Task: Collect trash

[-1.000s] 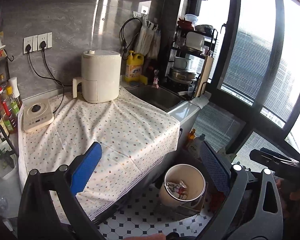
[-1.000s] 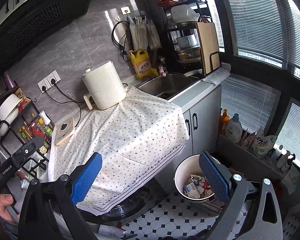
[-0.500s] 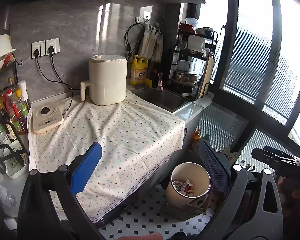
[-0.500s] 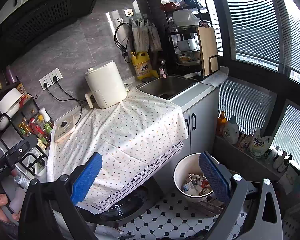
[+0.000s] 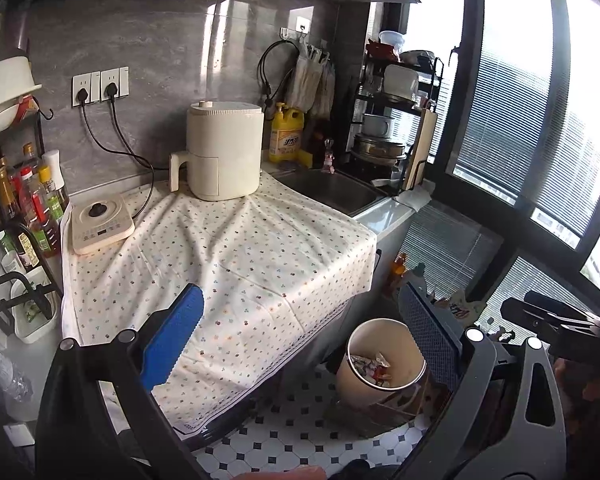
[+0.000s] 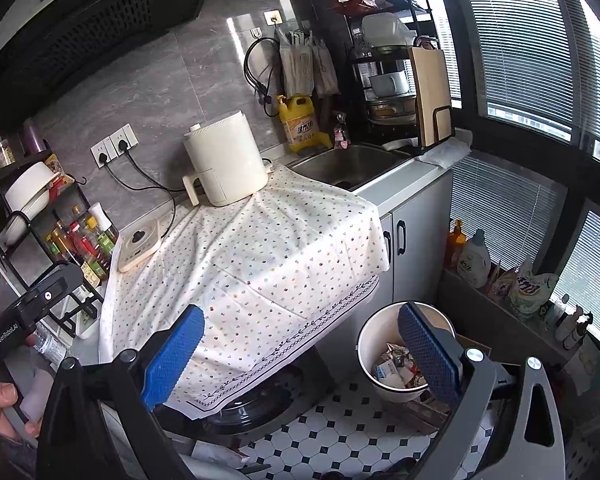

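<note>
A cream round trash bin [image 5: 354, 380] stands on the tiled floor below the counter's right corner, with crumpled wrappers [image 5: 370, 366] inside. The right wrist view looks down into the same bin [image 6: 370, 350] and its wrappers [image 6: 392, 368]. My left gripper [image 5: 300, 332] is open, hanging above the counter's front edge, with nothing between its blue pads [image 5: 172, 340]. My right gripper [image 6: 302, 338] is open too and holds nothing; its right pad [image 6: 428, 350] overlaps the bin. The dotted cloth [image 5: 220, 264] over the counter shows no trash on it.
On the cloth stand a cream air fryer [image 5: 222, 152] and a small cooker [image 5: 100, 228]. A sink [image 6: 352, 164], a yellow detergent bottle [image 6: 302, 124] and a dish rack [image 6: 400, 80] lie beyond. Sauce bottles [image 5: 32, 208] fill a rack at left. Cleaning bottles [image 6: 474, 258] line the window ledge.
Both grippers have drawn back and slightly up from the counter, so the fryer, cloth and bin look a little farther off. Both stay open.
</note>
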The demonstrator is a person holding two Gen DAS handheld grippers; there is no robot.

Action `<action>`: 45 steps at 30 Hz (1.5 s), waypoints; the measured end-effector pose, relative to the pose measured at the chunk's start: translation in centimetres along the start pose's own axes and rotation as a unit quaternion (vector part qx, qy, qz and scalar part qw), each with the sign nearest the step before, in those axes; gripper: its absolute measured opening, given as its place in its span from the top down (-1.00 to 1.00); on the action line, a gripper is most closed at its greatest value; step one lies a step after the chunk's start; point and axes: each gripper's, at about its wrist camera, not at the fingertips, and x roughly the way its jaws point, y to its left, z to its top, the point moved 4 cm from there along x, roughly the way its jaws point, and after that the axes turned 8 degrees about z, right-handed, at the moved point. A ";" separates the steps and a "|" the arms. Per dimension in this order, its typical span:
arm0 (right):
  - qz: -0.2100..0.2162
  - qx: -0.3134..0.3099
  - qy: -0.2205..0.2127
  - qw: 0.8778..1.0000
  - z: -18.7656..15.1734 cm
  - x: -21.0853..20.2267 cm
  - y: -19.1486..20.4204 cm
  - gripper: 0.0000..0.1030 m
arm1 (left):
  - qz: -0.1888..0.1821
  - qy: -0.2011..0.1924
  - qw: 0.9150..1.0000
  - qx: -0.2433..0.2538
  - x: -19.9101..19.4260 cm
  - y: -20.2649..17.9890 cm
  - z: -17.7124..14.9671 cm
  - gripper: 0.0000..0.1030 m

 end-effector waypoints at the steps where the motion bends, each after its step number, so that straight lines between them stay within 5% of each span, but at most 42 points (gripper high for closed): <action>1: 0.001 0.000 0.000 1.000 0.0 0.1 0.0 -0.85 | 0.000 0.001 1.000 -0.001 0.0 0.1 -0.1 -0.88; 45: 0.023 -0.010 0.010 1.000 0.9 2.3 1.2 -0.85 | 0.019 0.001 1.000 -0.020 0.5 1.6 0.2 -0.88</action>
